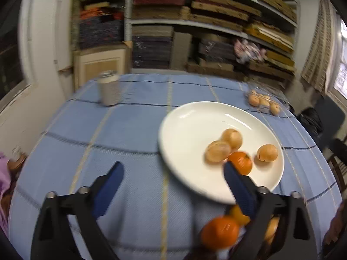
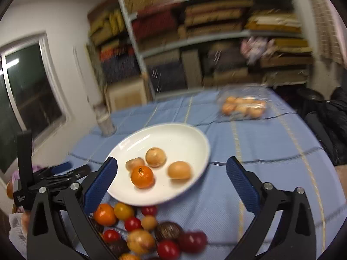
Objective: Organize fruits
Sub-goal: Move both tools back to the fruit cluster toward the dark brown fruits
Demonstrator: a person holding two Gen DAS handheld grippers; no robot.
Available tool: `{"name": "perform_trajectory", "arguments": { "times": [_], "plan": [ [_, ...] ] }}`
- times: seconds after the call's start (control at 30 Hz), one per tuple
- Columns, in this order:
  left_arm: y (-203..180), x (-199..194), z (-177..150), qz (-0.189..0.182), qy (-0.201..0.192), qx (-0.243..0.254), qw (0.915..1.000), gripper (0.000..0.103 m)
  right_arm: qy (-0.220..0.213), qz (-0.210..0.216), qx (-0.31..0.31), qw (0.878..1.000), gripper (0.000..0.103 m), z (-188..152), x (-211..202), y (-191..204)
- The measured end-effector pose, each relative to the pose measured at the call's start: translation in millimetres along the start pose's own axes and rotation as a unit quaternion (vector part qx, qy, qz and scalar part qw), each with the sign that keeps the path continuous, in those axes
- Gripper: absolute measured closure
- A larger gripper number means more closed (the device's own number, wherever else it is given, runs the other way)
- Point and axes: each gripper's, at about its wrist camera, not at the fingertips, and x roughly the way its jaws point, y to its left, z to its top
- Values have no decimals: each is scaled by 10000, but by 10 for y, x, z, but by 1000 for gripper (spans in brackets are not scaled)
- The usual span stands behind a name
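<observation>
Table cover: blue woven cloth [image 1: 134, 130], ribbed texture, thin yellow and dark stripes forming large checks.
Plate: white plate [image 1: 186, 130], round, glossy, shallow rim; lies flat on the cloth, right of centre in the left wrist view.
Fruit on plate: one orange mandarin [image 2: 142, 176], dimpled skin, small dark stem scar, nearest the plate's near edge; three tan round fruits [image 2: 155, 156], smooth and matte, pale brown. Two of the tan ones touch each other and the mandarin; the third sits apart to the right.
Loose pile: mixed fruits [image 2: 149, 231] on the cloth just near of the plate: orange, yellow, small glossy red, dark brown ridged and tan pieces, crowded together.
Far pack: clear plastic container [image 2: 243, 106] with more tan fruits, far right on the table; blurred, count unclear.
Can: grey cylindrical can [image 1: 108, 91], upright, far left; smeared by motion.
Left gripper [image 1: 173, 173]: released, jaws spread wide, blue ribbed pads on black arms; nothing between them. Its right pad overlaps the mandarin in view; contact cannot be judged.
Right gripper [image 2: 171, 173]: released, jaws wide apart, nothing held; plate and fruit seen through the gap.
Background: shelves [image 1: 216, 21] stacked with folded textiles, soft focus.
Hidden/unclear: pile cut off by the bottom edge and the gripper arms; both views motion-blurred.
</observation>
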Motion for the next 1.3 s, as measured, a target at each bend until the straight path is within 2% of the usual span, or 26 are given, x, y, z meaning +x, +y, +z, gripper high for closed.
{"name": "perform_trajectory", "arguments": {
  "times": [0.07,0.13,0.27,0.37,0.57,0.87,0.97,1.03,1.13,1.2,1.27,1.3],
  "plan": [
    [119,-142,-181,77,6,-100,9999,6,-53,-267,-16,9996,4,-180,-150,-70],
    [217,-249,-378,147,82,-201,9997,6,102,-454,15,9989,4,-368,-253,-169],
    [310,-392,-654,186,214,-274,9992,6,471,-232,503,9974,4,-597,-347,-343],
    [294,-447,-751,154,249,-244,9993,6,345,-245,657,9969,4,-637,-421,-381],
    [61,-362,-879,207,526,301,9979,6,506,-293,781,9952,4,-741,-434,-390],
    [-220,-220,-931,341,525,1031,9927,5,649,-290,833,9940,4,-770,-384,-413],
    [-200,-167,-906,213,585,958,9935,3,669,-273,838,9939,4,-770,-365,-415],
    [-100,-94,-876,73,762,711,9945,3,695,-267,841,9937,4,-765,-355,-417],
    [79,-2,-860,-382,1149,245,9923,3,757,-272,861,9930,4,-762,-327,-415],
    [142,-46,-873,-170,1079,193,9938,3,770,-264,888,9927,4,-767,-332,-425],
    [211,-106,-871,443,880,215,9949,3,775,-238,920,9925,4,-765,-330,-436],
    [244,-109,-872,517,878,152,9947,3,780,-225,932,9923,4,-764,-331,-441]
  ]
}}
